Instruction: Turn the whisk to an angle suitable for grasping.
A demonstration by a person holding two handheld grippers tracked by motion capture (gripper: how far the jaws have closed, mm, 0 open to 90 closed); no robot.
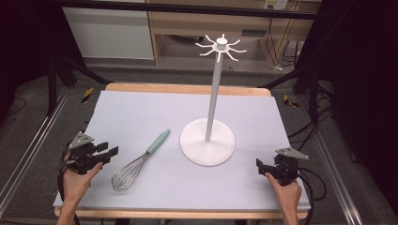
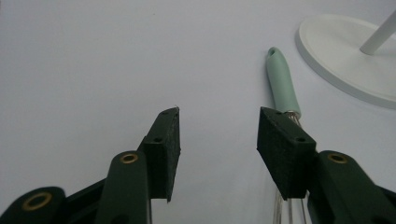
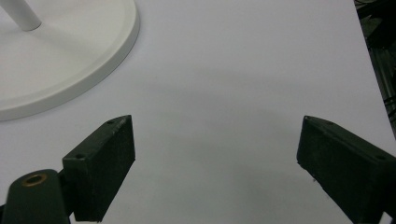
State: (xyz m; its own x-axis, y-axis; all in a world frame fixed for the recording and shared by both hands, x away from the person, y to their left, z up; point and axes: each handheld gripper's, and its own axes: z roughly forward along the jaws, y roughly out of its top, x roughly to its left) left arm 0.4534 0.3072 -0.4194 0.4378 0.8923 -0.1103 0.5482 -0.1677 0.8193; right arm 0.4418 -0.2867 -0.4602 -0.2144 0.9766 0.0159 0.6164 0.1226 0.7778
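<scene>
Whisk (image 1: 137, 165) lies flat on the table, just left of the white stand (image 1: 208, 140), handle toward it. My left gripper (image 1: 111, 152) hangs near its wires and my right gripper (image 1: 259, 164) waits right of the stand, both with jaws apart and empty. I think I'm at the reaching step; next I must bring the left jaws around the handle.

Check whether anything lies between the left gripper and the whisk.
Nothing visible does. The left gripper sits with open, empty jaws just left of the whisk, and only bare white table cover lies between them. In the left gripper view the whisk's mint handle lies just beyond the right-hand jaw.
</scene>
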